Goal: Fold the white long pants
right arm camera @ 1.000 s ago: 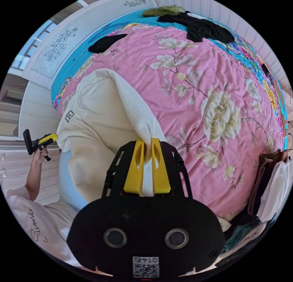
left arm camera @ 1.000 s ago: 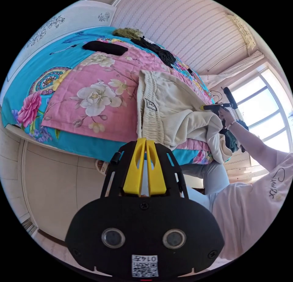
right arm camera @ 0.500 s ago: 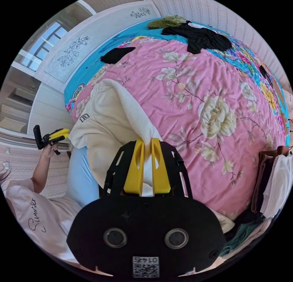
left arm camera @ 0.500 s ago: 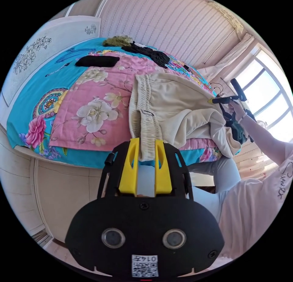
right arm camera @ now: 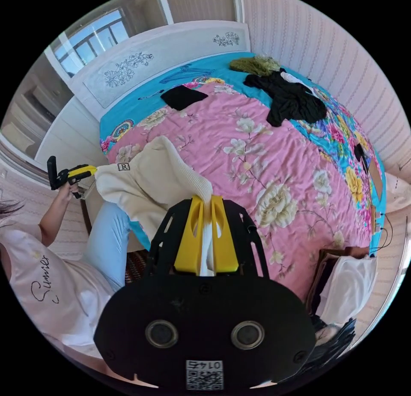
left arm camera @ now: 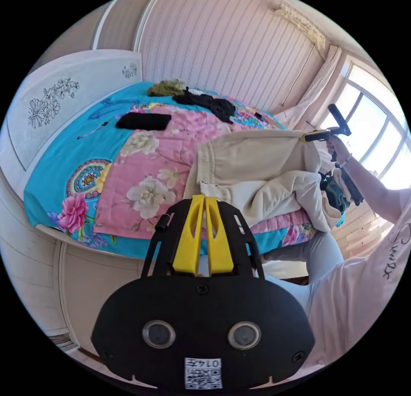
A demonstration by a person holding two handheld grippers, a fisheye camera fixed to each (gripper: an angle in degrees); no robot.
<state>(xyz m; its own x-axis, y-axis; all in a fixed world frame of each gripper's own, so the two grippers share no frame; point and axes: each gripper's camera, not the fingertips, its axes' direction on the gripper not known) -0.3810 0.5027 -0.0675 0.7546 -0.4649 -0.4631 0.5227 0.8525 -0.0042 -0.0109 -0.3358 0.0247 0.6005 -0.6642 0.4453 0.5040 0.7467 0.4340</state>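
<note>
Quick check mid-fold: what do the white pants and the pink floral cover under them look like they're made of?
White pants: a soft cream knit, probably cotton jersey or fleece, matte. The ribbed cuff sits in the right gripper, and a gathered elastic waistband meets the left gripper. Pink floral cover: a thin woven sheet with a printed pattern and a smooth, flat look; the fibre cannot be told.

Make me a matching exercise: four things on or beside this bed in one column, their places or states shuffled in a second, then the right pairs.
Things:
1. pants
2. black top
3. green cloth
4. clothes stack

Places or states:
A. at the headboard end, on the blue sheet
B. crumpled on the pink quilt's far edge
C. piled by the bed's foot
D. lifted, gripped at both ends

Pairs: 1-D, 2-B, 3-A, 4-C
</note>
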